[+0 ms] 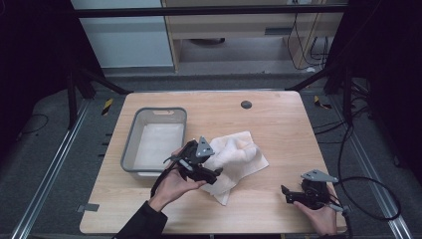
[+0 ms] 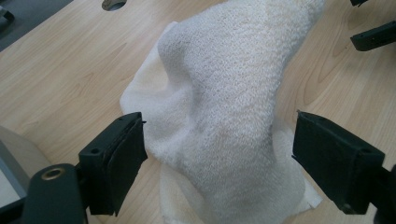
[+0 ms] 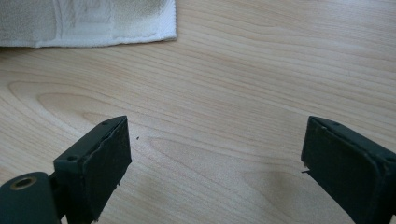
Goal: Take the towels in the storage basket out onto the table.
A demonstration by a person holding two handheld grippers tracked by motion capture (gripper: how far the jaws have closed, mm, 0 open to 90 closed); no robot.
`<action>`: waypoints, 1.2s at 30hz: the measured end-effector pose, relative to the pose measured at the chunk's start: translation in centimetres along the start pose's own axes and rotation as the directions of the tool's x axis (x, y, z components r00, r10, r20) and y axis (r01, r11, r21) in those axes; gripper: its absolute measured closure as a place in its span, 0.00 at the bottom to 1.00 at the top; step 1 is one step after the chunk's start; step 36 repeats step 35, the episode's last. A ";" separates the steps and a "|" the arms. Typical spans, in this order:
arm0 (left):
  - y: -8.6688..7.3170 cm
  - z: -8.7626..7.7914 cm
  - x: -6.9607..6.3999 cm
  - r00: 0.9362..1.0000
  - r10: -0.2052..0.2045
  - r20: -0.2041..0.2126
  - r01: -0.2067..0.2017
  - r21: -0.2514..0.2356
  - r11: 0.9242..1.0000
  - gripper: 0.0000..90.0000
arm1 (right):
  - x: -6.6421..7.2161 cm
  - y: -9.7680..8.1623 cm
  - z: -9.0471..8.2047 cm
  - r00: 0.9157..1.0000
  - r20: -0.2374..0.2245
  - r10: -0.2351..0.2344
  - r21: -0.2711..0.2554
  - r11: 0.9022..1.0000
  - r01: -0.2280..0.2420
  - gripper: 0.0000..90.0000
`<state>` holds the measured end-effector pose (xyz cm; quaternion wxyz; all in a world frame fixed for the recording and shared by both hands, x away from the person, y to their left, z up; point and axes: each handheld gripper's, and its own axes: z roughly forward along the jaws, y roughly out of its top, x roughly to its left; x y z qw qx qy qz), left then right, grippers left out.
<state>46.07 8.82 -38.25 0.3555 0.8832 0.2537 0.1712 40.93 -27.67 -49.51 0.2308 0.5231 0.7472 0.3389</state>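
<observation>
No brand, label or writing can be read on anything here. A grey rectangular plastic basket [image 1: 130, 144] stands on the left part of the light wooden table [image 1: 278, 129]; a flat white cloth [image 1: 158, 142] lies on its bottom.

Just to the right of the basket, a crumpled white terry towel [image 1: 238, 158] lies bunched on the tabletop, rising in a soft ridge. The left gripper [image 1: 211, 175] hovers over the towel's near-left edge; in the left gripper view the towel [image 2: 224, 116] lies between the spread jaws, and neither pad presses on it.

The right gripper [image 1: 284, 194] rests near the table's front right corner, well apart from the towel, its jaws spread wide over bare wood [image 3: 224, 107].
</observation>
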 end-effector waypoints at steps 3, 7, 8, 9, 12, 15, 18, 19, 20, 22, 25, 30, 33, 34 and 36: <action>-0.3 -0.5 0.1 1.000 -0.005 -0.005 0.005 -0.007 1.000 0.18 | 0.0 0.0 0.0 1.000 0.001 0.005 0.002 1.000 -0.005 0.09; -0.6 -1.2 0.3 1.000 -0.012 -0.009 0.012 -0.015 1.000 0.17 | 0.0 0.0 0.0 1.000 0.002 0.005 0.003 1.000 -0.005 0.09; -0.8 -1.4 0.4 1.000 -0.017 -0.009 0.017 -0.019 1.000 0.17 | 0.0 0.0 0.0 1.000 0.002 0.005 0.003 1.000 -0.005 0.09; -1.1 -1.9 0.5 1.000 -0.028 -0.012 0.028 -0.028 0.999 0.17 | 0.0 0.0 0.0 1.000 0.002 0.005 0.003 1.000 -0.005 0.09; -1.5 -2.3 0.7 0.999 -0.039 -0.026 0.038 -0.034 0.999 0.17 | 0.0 0.0 0.0 1.000 0.001 0.005 0.004 1.000 -0.005 0.09; -2.7 -3.0 1.3 0.997 -0.059 -0.049 0.057 -0.037 0.998 0.17 | 0.0 0.0 0.0 1.000 0.002 0.002 0.003 1.000 -0.002 0.09; -3.4 -3.4 1.7 0.996 -0.071 -0.057 0.069 -0.040 0.997 0.17 | 0.0 0.0 0.0 1.000 0.003 0.003 0.003 1.000 -0.003 0.09; -4.1 -3.8 2.1 0.994 -0.085 -0.068 0.082 -0.049 0.995 0.17 | 0.1 0.0 0.0 1.000 0.003 0.005 0.005 1.000 -0.005 0.09; -4.1 -3.8 2.1 0.994 -0.085 -0.068 0.082 -0.049 0.995 0.17 | 0.1 0.0 0.0 1.000 0.003 0.005 0.005 1.000 -0.005 0.09; -5.2 -4.7 2.6 0.989 -0.111 -0.095 0.105 -0.074 0.992 0.17 | 0.0 0.0 0.0 1.000 0.005 0.002 0.004 1.000 -0.002 0.09; -6.3 -5.6 3.3 0.982 -0.147 -0.120 0.135 -0.099 0.986 0.18 | 0.0 0.0 0.0 1.000 0.006 0.000 0.003 1.000 0.000 0.09; -7.7 -6.5 4.0 0.971 -0.187 -0.150 0.170 -0.120 0.978 0.19 | 0.0 0.0 -0.1 1.000 0.007 0.005 -0.002 1.000 -0.005 0.09; -9.3 -7.3 4.6 0.956 -0.231 -0.181 0.206 -0.145 0.968 0.19 | 0.0 0.0 -0.1 1.000 0.008 0.006 -0.005 1.000 -0.006 0.09; -9.3 -7.3 4.6 0.956 -0.231 -0.181 0.206 -0.145 0.968 0.19 | 0.0 0.0 -0.1 1.000 0.008 0.006 -0.005 1.000 -0.006 0.09; -9.7 -7.6 4.8 0.951 -0.243 -0.191 0.215 -0.152 0.965 0.19 | 0.0 0.0 -0.1 1.000 0.007 0.007 -0.006 1.000 -0.007 0.09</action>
